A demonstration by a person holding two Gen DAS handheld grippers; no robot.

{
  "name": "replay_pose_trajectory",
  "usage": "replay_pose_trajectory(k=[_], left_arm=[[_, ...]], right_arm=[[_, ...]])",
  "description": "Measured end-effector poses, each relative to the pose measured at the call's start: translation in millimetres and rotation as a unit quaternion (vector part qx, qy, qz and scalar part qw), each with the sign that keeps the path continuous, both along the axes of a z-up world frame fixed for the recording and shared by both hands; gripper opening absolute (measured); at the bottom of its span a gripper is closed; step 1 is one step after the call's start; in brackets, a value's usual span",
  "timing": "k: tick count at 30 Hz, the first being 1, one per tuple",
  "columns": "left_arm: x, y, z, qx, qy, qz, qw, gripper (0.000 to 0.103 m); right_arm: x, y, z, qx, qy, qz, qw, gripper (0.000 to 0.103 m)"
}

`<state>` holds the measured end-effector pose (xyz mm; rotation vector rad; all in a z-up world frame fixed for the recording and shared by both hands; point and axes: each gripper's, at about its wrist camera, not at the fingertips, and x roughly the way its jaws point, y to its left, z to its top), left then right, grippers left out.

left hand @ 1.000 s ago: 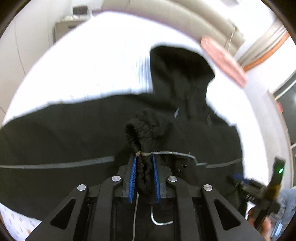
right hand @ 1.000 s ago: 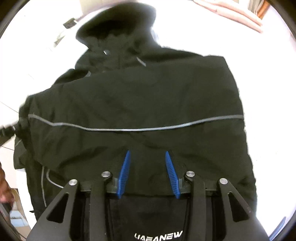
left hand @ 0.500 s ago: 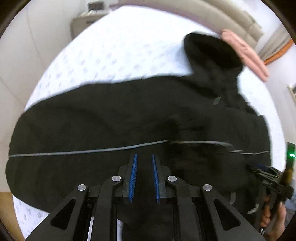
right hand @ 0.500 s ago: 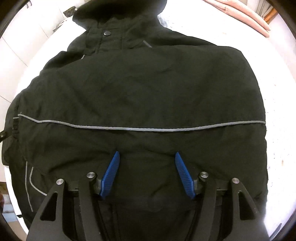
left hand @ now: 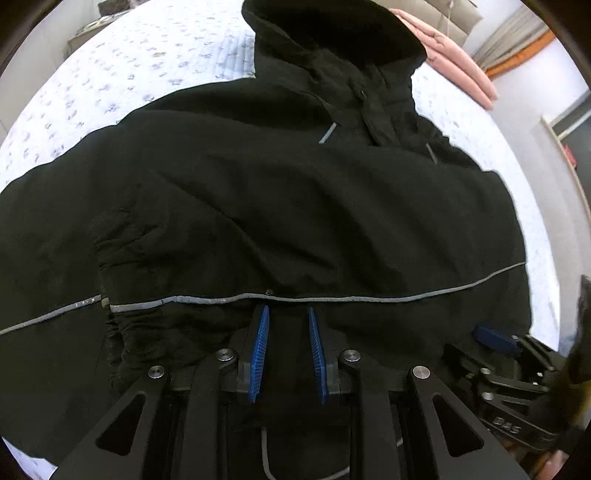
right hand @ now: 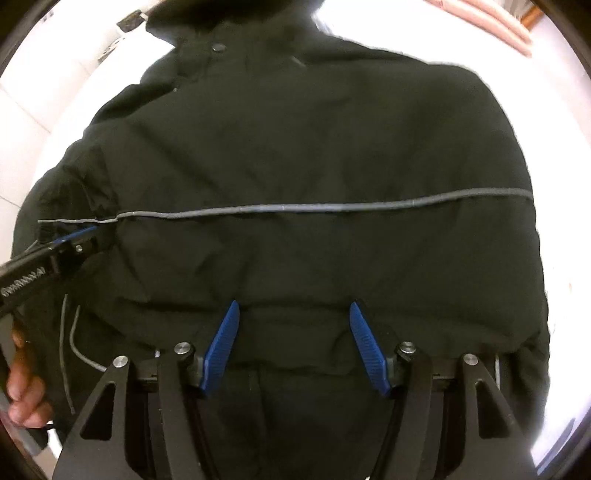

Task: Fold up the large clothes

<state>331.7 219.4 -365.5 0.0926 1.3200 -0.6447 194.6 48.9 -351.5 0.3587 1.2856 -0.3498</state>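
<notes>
The left tool (left hand: 286, 354) hangs just above the lower part of the black jacket (left hand: 295, 206), a little on the near side of the grey stripe (left hand: 332, 298) that runs across it. Its jaws have just been opening and now stand narrowly apart, with only flat cloth beneath them and nothing pinched. The right tool (right hand: 294, 345) sits lower on the same hem side, also short of the stripe; its jaws have widened too and grip nothing.

The jacket lies spread on the bed (left hand: 129, 74), its long axis running away from both tools: hem nearest, stripe next, then the chest, with the hood (left hand: 332, 33) farthest beyond the stripe. A folded sleeve, ending in a gathered cuff (left hand: 125, 332), rests across the body at the left end of the stripe, just beside the left tool.

Judging from this, the next fold likely carries the hem toward the hood, and both tools are equally near the hem.
</notes>
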Motion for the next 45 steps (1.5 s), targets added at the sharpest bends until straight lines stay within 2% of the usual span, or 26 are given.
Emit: replay_pose_trajectory(k=[2,4,6,7,9,10,12,13,14,16,19,20,22,23,24,27,28,30,34,35,37,39,40,42,44,45], left_arm=[[-2.4,14.4,13.5,-0.011,-0.001,0.012,0.9999,0.023],[-10.0,37.7,34.4,-0.047,-0.001,0.026,0.9986,0.023],[-21.9,78.9,54.9,-0.069,-0.006,0.057,0.996,0.026],[-27.4,92.8,56.8,-0.066,-0.009,0.069,0.9954,0.032],[-34.7,145.6,63.9,-0.046,-0.015,0.124,0.9911,0.044],[-37.1,168.2,63.9,-0.038,-0.015,0.149,0.988,0.047],[-41.2,223.2,60.5,-0.013,-0.01,0.21,0.9776,0.047],[-42.3,250.9,57.5,-0.002,-0.006,0.239,0.9709,0.047],[-42.0,283.3,52.6,0.002,0.002,0.278,0.9607,0.047],[-42.7,324.9,46.1,-0.001,0.014,0.328,0.9445,0.047],[-41.9,389.3,34.0,-0.024,0.026,0.412,0.9104,0.047],[-39.5,410.3,26.9,-0.039,0.035,0.443,0.8948,0.047],[-36.4,432.3,15.7,-0.061,0.047,0.482,0.8728,0.047],[-31.6,443.2,6.4,-0.064,0.055,0.511,0.8555,0.047],[-29.6,452.2,1.6,-0.064,0.056,0.527,0.8453,0.047],[-17.6,473.7,-16.9,-0.066,0.068,0.565,0.8199,0.047],[-13.6,478.9,-22.2,-0.077,0.07,0.571,0.8141,0.048],[-6.3,481.5,-26.3,-0.088,0.069,0.576,0.81,0.051],[8.2,483.8,-34.4,-0.094,0.073,0.567,0.8148,0.051],[11.0,478.9,-32.7,-0.08,0.068,0.562,0.8207,0.047],[14.2,471.8,-25.9,-0.062,0.053,0.556,0.827,0.022],[15.0,458.8,-11.3,-0.016,0.023,0.543,0.8394,0.018],[14.8,445.3,2.2,0.023,-0.006,0.528,0.8492,0.017],[12.8,420.1,28.4,0.079,-0.058,0.498,0.8615,0.016],[4.1,388.7,59.0,0.118,-0.113,0.464,0.8709,0.015],[-0.1,375.2,71.2,0.125,-0.132,0.449,0.8748,0.015]], right_arm=[[3.1,-1.7,-0.1,0.007,0.006,-0.004,1.0,0.07],[4.8,-3.4,-0.8,0.013,0.007,-0.005,1.0,0.07],[5.2,-2.5,-0.3,0.011,0.007,0.0,1.0,0.07],[7.3,-2.3,-0.8,0.009,0.008,0.003,1.0,0.07],[8.3,-5.0,-2.0,0.007,0.008,0.004,1.0,0.07],[11.3,-5.2,-1.3,0.007,0.007,0.005,1.0,0.07],[10.2,-5.0,-1.4,0.006,0.004,0.005,1.0,0.071],[8.1,-3.0,-1.4,0.004,0.004,0.005,1.0,0.071],[8.1,-2.9,-2.7,0.003,0.004,0.005,1.0,0.071],[7.9,-2.1,-2.1,0.001,0.005,0.004,1.0,0.071],[7.7,-0.2,-0.9,-0.002,0.007,0.003,1.0,0.071],[7.5,0.4,-1.0,-0.004,0.008,0.004,1.0,0.071],[8.1,2.2,-1.2,-0.004,0.012,0.005,1.0,0.071],[8.9,2.7,-1.8,-0.003,0.015,0.006,1.0,0.071],[11.6,2.9,-2.5,-0.001,0.017,0.005,1.0,0.071],[13.4,1.7,-2.5,0.001,0.021,0.005,1.0,0.071],[14.0,0.5,-2.3,0.0,0.021,0.006,1.0,0.072],[14.8,0.3,-2.2,-0.002,0.02,0.006,1.0,0.072],[15.7,1.6,-2.2,-0.005,0.019,0.006,1.0,0.072],[16.3,1.9,-2.0,-0.006,0.019,0.006,1.0,0.072],[15.1,1.7,-3.7,-0.007,0.018,0.006,1.0,0.072],[13.5,1.6,-4.1,-0.006,0.016,0.006,1.0,0.072],[13.5,2.2,-4.0,-0.006,0.016,0.007,1.0,0.072],[13.5,2.5,-4.1,-0.006,0.015,0.009,1.0,0.073],[12.6,2.1,-4.0,-0.004,0.014,0.01,1.0,0.073],[12.6,1.8,-4.4,-0.004,0.014,0.011,1.0,0.073]])
